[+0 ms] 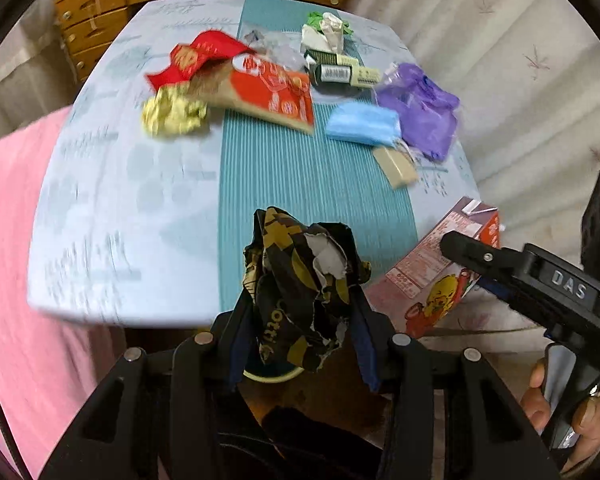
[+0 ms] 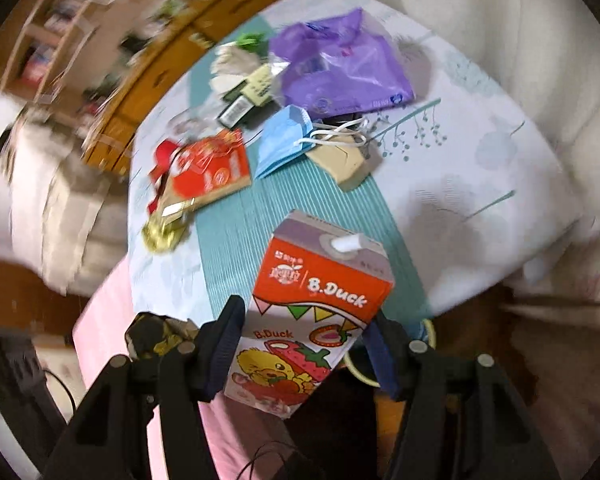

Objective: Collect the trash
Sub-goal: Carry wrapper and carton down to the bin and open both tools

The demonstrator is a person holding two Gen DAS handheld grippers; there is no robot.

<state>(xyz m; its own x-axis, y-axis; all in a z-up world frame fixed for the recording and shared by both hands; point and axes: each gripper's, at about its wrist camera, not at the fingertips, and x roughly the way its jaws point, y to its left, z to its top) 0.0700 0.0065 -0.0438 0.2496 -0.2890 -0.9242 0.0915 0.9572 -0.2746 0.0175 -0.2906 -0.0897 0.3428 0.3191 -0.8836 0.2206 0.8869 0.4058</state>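
Left tool (image 1: 304, 304) pinching a crumpled black-and-gold wrapper (image 1: 304, 280) above the near worktop (image 1: 112, 208) edge. Right tool (image 2: 300, 344) clamped on a boxy, glossy drink carton (image 2: 312, 312), lifted off the ribbed teal runner (image 2: 228, 240).

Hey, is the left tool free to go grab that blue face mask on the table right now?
Probably not yet. The left tool is already clamped on a crumpled black-and-gold wrapper, so it has no room for the blue face mask, though nothing on the table blocks the path.
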